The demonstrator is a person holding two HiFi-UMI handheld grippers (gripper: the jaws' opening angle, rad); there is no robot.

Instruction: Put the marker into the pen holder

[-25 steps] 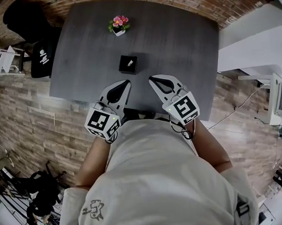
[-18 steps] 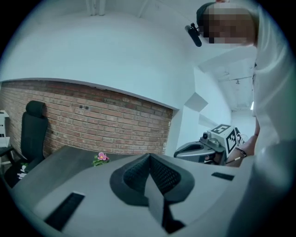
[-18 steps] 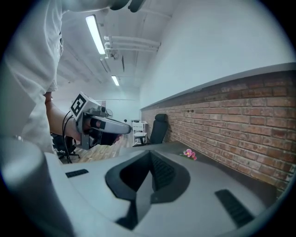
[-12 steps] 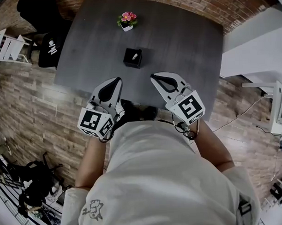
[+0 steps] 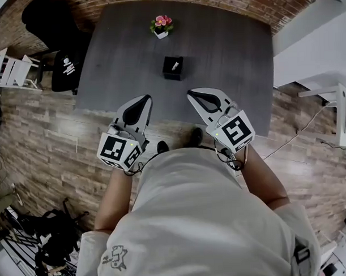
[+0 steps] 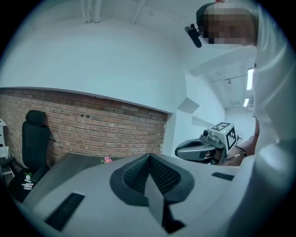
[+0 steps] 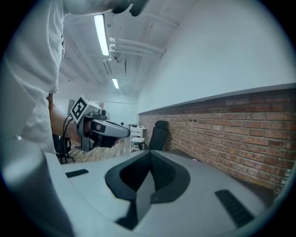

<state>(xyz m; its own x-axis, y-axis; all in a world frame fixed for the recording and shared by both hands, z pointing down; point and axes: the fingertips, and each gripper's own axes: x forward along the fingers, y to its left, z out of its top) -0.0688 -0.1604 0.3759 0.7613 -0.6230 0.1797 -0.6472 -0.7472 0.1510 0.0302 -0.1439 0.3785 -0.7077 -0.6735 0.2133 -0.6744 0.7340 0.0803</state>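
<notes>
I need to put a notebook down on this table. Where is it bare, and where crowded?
The table is bare across its right half, beyond the pen holder, and its left half toward the chair. Only the middle line is taken: pen holder, flower pot behind it.

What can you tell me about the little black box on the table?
The small black square pen holder stands upright near the middle of the dark grey table, with its top open. It looks matte, perhaps plastic. A slim white thing, likely the marker, lies slanted inside it. Only the table and that marker touch it. The small white pot of pink flowers stands apart, farther from the person.
</notes>
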